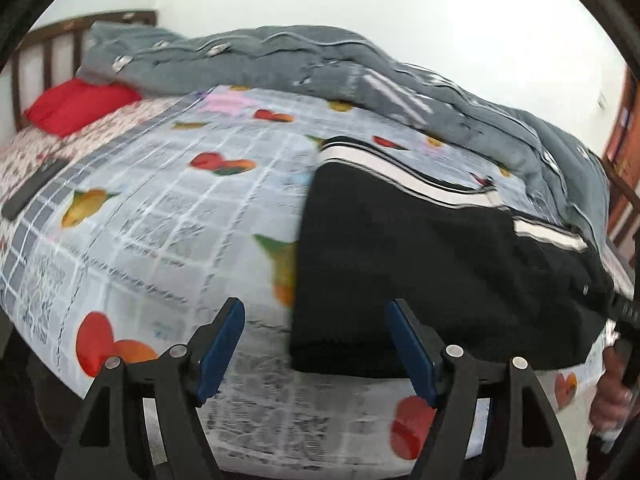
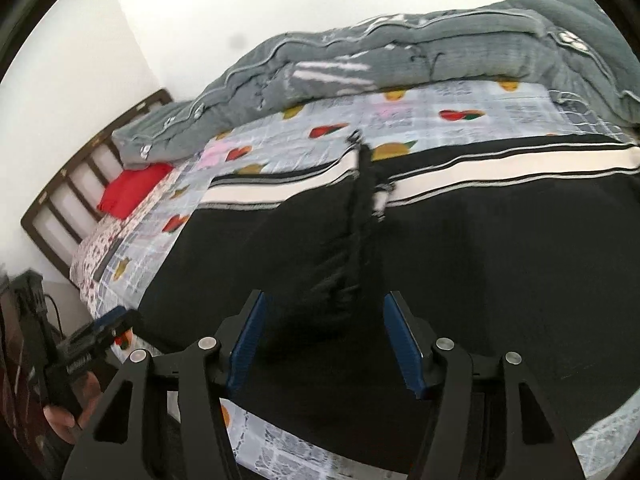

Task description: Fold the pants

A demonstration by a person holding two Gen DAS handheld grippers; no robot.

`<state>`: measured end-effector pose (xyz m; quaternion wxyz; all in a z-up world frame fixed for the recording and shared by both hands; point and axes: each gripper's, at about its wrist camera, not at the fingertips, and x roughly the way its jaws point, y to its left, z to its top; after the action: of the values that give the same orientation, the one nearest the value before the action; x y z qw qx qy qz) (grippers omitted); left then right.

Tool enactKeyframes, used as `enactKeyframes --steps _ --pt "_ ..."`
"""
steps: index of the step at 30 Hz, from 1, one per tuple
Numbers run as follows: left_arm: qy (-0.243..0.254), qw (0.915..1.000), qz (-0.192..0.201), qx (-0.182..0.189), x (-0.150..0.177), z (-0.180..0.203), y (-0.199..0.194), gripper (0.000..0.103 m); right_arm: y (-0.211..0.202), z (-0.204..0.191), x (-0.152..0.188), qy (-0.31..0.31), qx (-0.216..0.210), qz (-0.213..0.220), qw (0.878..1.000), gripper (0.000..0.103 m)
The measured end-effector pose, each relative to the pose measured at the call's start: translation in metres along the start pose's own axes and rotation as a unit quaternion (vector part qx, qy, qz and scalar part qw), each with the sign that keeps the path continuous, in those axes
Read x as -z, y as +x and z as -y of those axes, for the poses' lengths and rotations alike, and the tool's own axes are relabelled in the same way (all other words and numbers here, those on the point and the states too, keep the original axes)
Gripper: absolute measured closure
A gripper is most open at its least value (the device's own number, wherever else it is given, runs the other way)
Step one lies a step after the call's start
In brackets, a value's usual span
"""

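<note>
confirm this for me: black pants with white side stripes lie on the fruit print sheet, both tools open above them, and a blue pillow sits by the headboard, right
Not quite: the pillow by the headboard is red, not blue, as the left wrist view shows. The rest holds: the black pants with white stripes lie on the fruit print sheet, and the left tool and right tool are both open.

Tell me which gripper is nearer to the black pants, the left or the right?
Right. The right gripper hangs open directly over the black pants. The left gripper is open beside their edge, mostly over the fruit-print bedsheet.
</note>
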<state>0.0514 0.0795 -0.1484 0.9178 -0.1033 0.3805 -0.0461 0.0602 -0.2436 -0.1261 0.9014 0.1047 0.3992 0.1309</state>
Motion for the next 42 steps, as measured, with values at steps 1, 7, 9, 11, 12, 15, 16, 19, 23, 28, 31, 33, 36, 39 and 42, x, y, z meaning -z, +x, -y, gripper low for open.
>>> enactKeyframes --steps 1,7,9,11,12,15,16,19,23,28,31,33,36,39,42 --pt "-0.009 1.0 -0.001 0.0 -0.001 -0.005 0.002 0.031 0.007 -0.004 0.002 -0.011 0.004 -0.007 1.0 0.06" --pt "-0.026 0.9997 -0.001 0.001 0.001 -0.021 0.006 0.031 -0.013 -0.011 0.002 -0.04 0.028 0.03 0.998 0.084" --pt "-0.024 0.9997 0.002 0.001 0.002 -0.023 0.006 0.031 -0.041 -0.011 0.007 -0.035 0.0 0.067 0.997 0.084" --pt "-0.026 0.9996 0.006 0.007 0.004 -0.027 0.005 0.031 -0.044 -0.013 0.017 -0.043 -0.008 0.059 0.997 0.084" --pt "-0.028 0.9995 0.006 0.013 0.005 -0.029 0.005 0.031 -0.034 -0.013 0.024 -0.049 0.001 0.039 0.998 0.084" --pt "-0.032 0.999 0.007 0.03 0.005 -0.03 0.007 0.031 0.002 -0.007 0.049 -0.045 0.024 -0.021 0.999 0.082" --pt "-0.032 0.999 0.006 0.03 0.004 -0.028 0.007 0.031 -0.001 -0.007 0.053 -0.053 0.024 -0.009 0.998 0.082" --pt "-0.024 0.9994 0.0 0.023 0.004 -0.025 0.008 0.031 -0.014 -0.011 0.045 -0.062 0.016 -0.012 0.998 0.066" --pt "-0.035 0.9992 -0.02 0.005 0.003 -0.025 0.021 0.031 -0.023 -0.004 0.021 -0.054 0.016 0.024 0.998 0.04" --pt "-0.021 0.9986 -0.048 -0.003 0.004 -0.019 0.03 0.03 0.014 0.019 -0.017 0.013 0.012 0.006 1.0 0.037" --pt "-0.025 0.9983 -0.053 0.007 0.003 -0.022 0.027 0.03 0.05 0.035 -0.03 0.072 -0.006 -0.039 0.997 0.037" --pt "-0.025 0.9982 -0.054 0.01 0.002 -0.022 0.027 0.03 0.058 0.03 -0.039 0.06 -0.001 -0.036 0.998 0.039" --pt "-0.019 0.9986 -0.048 0.012 0.0 -0.02 0.027 0.031 0.064 0.02 -0.043 0.015 0.003 -0.04 0.999 0.089" --pt "-0.003 0.9995 -0.027 0.014 -0.005 -0.012 0.018 0.031 0.026 0.033 -0.049 0.007 -0.02 0.017 1.0 0.092" --pt "0.02 0.9995 -0.018 0.015 -0.012 -0.001 0.013 0.031 0.014 0.051 -0.053 0.009 0.024 0.027 0.999 0.092"
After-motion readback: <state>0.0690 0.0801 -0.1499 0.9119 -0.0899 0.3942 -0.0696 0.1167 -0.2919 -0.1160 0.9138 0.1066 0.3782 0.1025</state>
